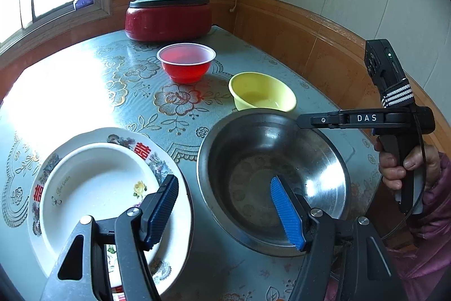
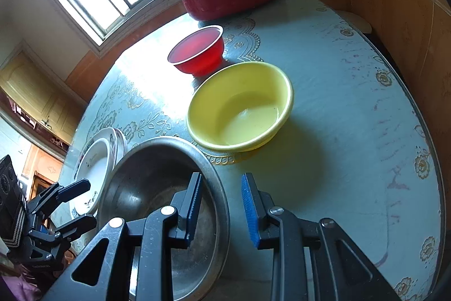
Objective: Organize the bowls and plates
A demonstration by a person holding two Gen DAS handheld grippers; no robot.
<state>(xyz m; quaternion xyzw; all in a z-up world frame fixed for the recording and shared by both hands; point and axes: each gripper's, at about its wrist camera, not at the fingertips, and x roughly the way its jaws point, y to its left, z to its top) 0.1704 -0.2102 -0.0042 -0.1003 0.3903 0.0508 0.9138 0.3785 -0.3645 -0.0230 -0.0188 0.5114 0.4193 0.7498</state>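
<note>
A floral-clothed surface (image 2: pixel 338 103) fills the corner of the room, with a lidded red cooker (image 1: pixel 168 16) at its far edge by the window. Nearest me sits a steel basin (image 1: pixel 270 179), its rim between the right gripper (image 2: pixel 221 209)'s parted jaws, which straddle it without pinching. Just left of the basin, a white deep plate (image 1: pixel 95 188) rests inside a patterned plate (image 1: pixel 169 168). The left gripper (image 1: pixel 224 212) hovers with jaws spread wide, one finger above the plates, the other above the basin. Beyond the basin stands a yellow bowl (image 2: pixel 239 106), then a smaller red bowl (image 2: pixel 197 53).
</note>
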